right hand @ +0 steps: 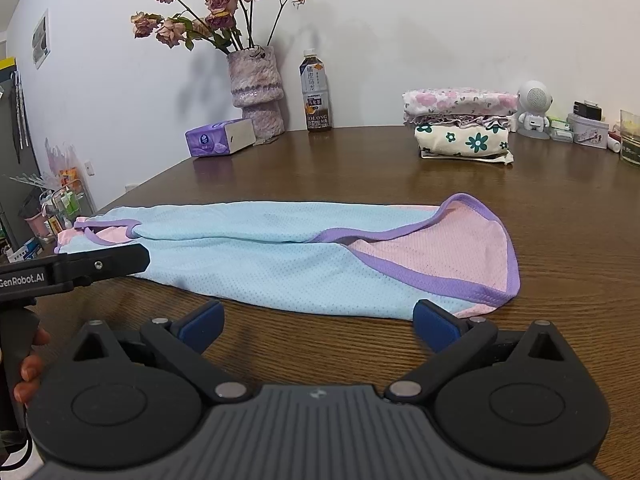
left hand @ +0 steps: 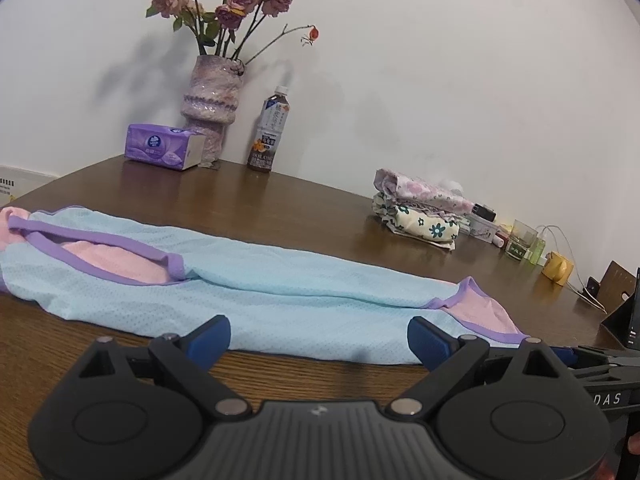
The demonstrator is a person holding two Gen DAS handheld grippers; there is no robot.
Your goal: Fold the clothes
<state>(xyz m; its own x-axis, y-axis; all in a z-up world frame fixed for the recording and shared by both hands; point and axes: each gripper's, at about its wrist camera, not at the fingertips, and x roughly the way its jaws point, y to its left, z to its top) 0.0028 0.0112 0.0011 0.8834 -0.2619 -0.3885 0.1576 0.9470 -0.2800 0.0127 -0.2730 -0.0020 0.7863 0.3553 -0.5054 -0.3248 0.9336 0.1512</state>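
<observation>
A light blue mesh garment with purple trim and pink lining lies folded into a long band across the brown wooden table. My left gripper is open just in front of its near edge, nothing between the blue pads. In the right wrist view the same garment stretches left to right, its pink-lined opening at the right end. My right gripper is open near that end's front edge, holding nothing. The left gripper's body shows at the left, with a hand on its handle.
A stack of folded floral clothes sits at the back right. A vase of dried roses, a tea bottle, a purple tissue box and small items line the wall. The table's left edge drops off.
</observation>
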